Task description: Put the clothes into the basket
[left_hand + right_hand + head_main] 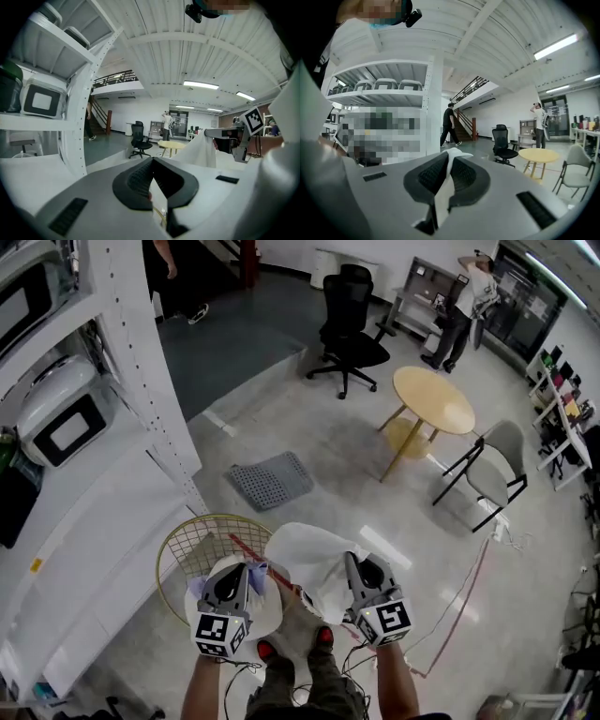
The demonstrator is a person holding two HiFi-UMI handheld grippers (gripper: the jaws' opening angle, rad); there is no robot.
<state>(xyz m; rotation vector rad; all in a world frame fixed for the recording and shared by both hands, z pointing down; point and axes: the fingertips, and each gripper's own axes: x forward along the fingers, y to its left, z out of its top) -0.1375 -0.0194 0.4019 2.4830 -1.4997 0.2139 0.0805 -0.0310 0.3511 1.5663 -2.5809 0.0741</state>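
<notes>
– So, what is being carried here, and where is it going?

– A white garment (305, 554) is stretched between the left gripper (246, 568) and the right gripper (352, 561), one in each of a person's hands, above the floor (309, 456). Both pairs of jaws are pressed together on a pinch of the white cloth, one at each end. The wire basket (184, 535) stands on the floor at the near left, by the foot of the white shelf (112, 521) and under the left gripper. The garment's left part hangs over the basket, and the rest hangs to the right of the rim.

– What would make the drop a clean one?

– As I read it, the right end should come left until the whole cloth hangs inside the rim. Then both ends should go down together before either pinch is let go. Freeing one end early would likely let the cloth slide over the wire edge onto the floor. A bit of lilac cloth (197, 585) and a red strip (255, 559) show by the left jaws, and I cannot tell what they belong to.

– And the hands?

– They are side by side and close to the body, with the forearms reaching forward. Both grippers point away from the person, close to level.
</notes>
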